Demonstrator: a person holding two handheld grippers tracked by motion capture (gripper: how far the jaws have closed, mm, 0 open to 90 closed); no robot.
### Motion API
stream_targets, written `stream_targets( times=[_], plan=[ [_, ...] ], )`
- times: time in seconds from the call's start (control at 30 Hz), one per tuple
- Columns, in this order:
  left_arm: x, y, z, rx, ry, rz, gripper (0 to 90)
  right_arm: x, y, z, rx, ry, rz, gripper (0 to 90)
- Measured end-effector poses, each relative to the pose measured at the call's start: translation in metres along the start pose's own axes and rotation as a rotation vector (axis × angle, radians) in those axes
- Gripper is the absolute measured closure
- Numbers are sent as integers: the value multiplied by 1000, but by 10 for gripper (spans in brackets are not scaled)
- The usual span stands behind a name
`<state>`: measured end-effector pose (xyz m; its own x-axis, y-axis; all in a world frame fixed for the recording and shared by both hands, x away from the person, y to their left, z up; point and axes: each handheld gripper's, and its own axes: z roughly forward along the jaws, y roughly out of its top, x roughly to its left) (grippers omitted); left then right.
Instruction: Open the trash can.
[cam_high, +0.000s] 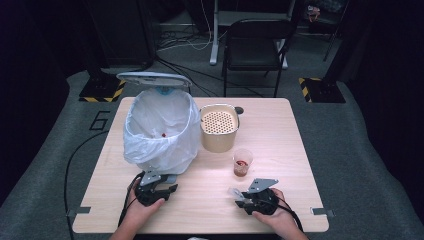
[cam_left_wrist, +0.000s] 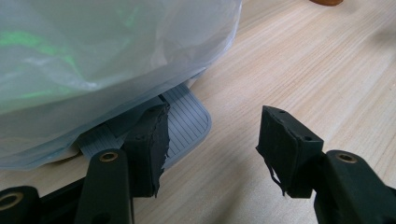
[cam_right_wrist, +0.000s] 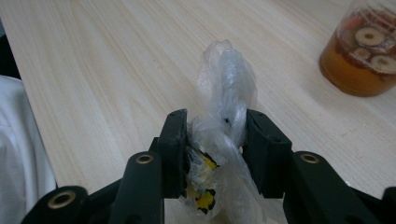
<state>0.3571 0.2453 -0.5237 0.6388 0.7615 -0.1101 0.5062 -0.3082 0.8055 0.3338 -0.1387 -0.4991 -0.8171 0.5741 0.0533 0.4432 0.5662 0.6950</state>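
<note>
Near the table's (cam_high: 280, 125) front edge, the right hand-held gripper (cam_high: 239, 196) is clenched on a crumpled clear wrapper (cam_right_wrist: 227, 93), the left hand-held gripper (cam_high: 167, 189) gapes by the bin's pedal (cam_left_wrist: 187, 123), and farther back stand a drink cup (cam_high: 242, 162), bag-lined bin (cam_high: 160, 127) and beige pot (cam_high: 218, 127).

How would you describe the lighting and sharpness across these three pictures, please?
High view: table brightly lit, surroundings dark, somewhat soft. Left gripper view: green glints on the bin bag, jaws sharp. Right gripper view: clutched plastic wrapper sharp, cup slightly soft.
</note>
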Motion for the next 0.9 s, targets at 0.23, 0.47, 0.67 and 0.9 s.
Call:
stream_targets(
  times=[0.23, 0.47, 0.67, 0.9],
  plan=[
    [1, 0, 0, 5, -5, 0, 429, 2, 12, -8, -22, 14, 6, 617],
    [2, 1, -1, 10, -14, -5, 429, -2, 38, -18, -88, 29, 7, 619],
    [2, 1, -1, 9, -14, -8, 435, 3, 59, -24, -105, 34, -17, 621],
    [2, 1, -1, 7, -10, -5, 435, 9, 84, -42, -135, 34, -52, 623]
  ],
)
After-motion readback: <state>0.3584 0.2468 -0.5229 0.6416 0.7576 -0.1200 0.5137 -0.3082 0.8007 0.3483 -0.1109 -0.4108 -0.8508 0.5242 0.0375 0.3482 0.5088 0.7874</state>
